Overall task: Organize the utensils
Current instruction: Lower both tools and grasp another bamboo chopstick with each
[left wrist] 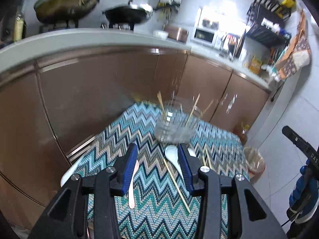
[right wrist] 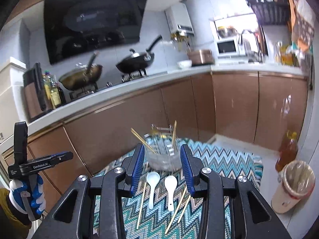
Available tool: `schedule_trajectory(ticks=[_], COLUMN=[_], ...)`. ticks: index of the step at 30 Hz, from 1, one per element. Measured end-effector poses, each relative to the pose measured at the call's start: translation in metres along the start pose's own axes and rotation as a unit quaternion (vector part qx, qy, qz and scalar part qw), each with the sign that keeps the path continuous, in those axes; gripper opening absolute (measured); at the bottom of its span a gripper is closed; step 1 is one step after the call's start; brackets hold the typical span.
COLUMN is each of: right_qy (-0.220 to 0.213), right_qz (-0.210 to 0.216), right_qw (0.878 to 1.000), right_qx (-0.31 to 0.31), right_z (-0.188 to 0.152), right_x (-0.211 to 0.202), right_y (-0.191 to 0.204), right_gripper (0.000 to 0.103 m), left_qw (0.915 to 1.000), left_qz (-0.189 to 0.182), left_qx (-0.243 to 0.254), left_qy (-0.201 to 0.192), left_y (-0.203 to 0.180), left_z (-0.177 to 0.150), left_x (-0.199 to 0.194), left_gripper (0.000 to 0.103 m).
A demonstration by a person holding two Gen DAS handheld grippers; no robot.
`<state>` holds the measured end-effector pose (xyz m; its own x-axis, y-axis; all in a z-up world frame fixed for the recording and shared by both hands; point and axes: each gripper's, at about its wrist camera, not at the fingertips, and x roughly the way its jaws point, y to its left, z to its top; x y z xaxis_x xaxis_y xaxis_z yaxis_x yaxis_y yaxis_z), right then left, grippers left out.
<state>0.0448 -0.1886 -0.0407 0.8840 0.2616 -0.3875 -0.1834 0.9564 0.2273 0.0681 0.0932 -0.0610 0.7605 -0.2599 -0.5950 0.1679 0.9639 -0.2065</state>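
Note:
A clear glass jar (left wrist: 175,121) (right wrist: 162,155) stands on the zigzag cloth (left wrist: 155,205) (right wrist: 219,159) with two wooden chopsticks (right wrist: 174,137) leaning in it. Two white spoons (right wrist: 152,187) (right wrist: 170,191) lie in front of the jar, with loose chopsticks (right wrist: 142,205) (right wrist: 176,209) beside them. In the left wrist view one white spoon (left wrist: 175,159), a pale pink spoon (left wrist: 132,187) and a chopstick (left wrist: 176,185) lie on the cloth. My left gripper (left wrist: 157,153) is open and empty above them. My right gripper (right wrist: 162,155) is open and empty, just short of the jar.
Brown cabinets (left wrist: 89,103) and a counter with two pans (right wrist: 135,61) run behind the table. A lined bin (right wrist: 295,185) and an oil bottle (right wrist: 287,151) stand on the floor at right. The left gripper also shows at the left of the right wrist view (right wrist: 39,163).

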Motion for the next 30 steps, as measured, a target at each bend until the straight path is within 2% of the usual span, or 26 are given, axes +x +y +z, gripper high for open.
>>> schedule_trajectory(ticks=[5,11,16,22,30], right_qy=[0.046,0.133,0.195,0.254,0.312], right_qz=[-0.005,-0.006,-0.002,0.006,-0.015], right_qw=[0.999,0.990,0.978,0.963,0.946], right_qx=[0.019,0.044,0.071,0.091,0.086], right_z=[-0.014,-0.041,-0.065,-0.081,-0.088], right_x=[0.040,0.100,0.145,0.193,0.259], right_y=[-0.023,-0.053,-0.074,-0.090,-0.105], right_gripper=[0.037,0.038,0.038,0.038,0.028], left_qw=[0.9976,0.9848,0.9749,0.9625,0.9533], left_qz=[-0.004,-0.036,-0.037,-0.035,-0.032], left_qx=[-0.002,-0.032,-0.037,-0.060,-0.058], left_qy=[0.068,0.167,0.216,0.263,0.295], left_y=[-0.002,-0.009,-0.019,-0.017,-0.017], left_z=[-0.011,-0.034,-0.043,-0.047,-0.049], left_x=[0.052,0.127,0.180,0.230,0.266], left_gripper=[0.040,0.040,0.040,0.039,0.026])
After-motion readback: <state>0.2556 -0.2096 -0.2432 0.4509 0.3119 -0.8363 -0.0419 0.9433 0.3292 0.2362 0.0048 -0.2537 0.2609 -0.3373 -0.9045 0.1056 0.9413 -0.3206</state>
